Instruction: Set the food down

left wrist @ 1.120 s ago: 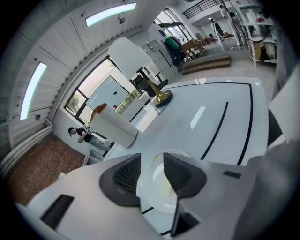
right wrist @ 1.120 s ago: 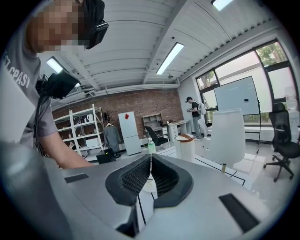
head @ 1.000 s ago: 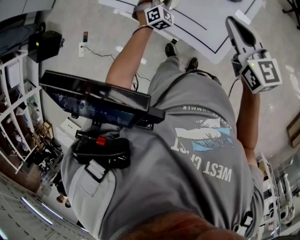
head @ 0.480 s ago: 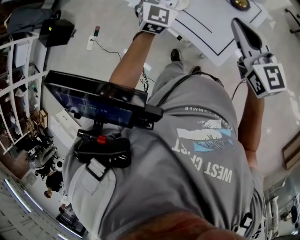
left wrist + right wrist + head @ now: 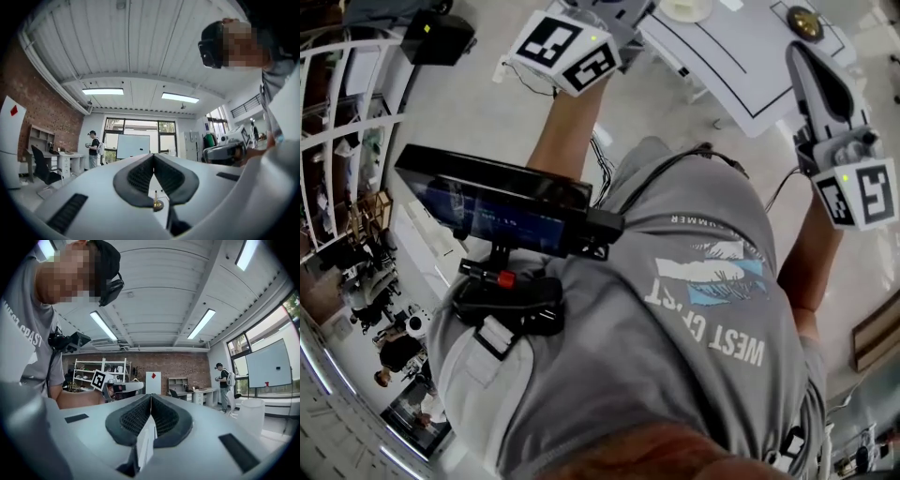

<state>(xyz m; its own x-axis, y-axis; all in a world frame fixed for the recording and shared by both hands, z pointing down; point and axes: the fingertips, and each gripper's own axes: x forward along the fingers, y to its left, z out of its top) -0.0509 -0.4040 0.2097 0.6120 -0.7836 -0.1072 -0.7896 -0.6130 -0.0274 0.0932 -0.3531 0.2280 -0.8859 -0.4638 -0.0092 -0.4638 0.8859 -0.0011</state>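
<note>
No food shows in any view. My left gripper is held up at chest height and points across the room. Its jaws have just closed and stand shut, pad against pad, with nothing between them. In the head view only its marker cube and the forearm show at the top. My right gripper is also raised and level, shut and empty; the head view shows it over the white table. A white bowl and a small dark round thing sit on that table.
A screen rig hangs on the person's chest. White shelves stand at the left. Across the room are a whiteboard, desks, a chair, a standing person and a white bin.
The left marker cube has come closer to the head camera, grown larger and rolled. The right gripper has shifted toward the right edge. The table has slid up the view.
</note>
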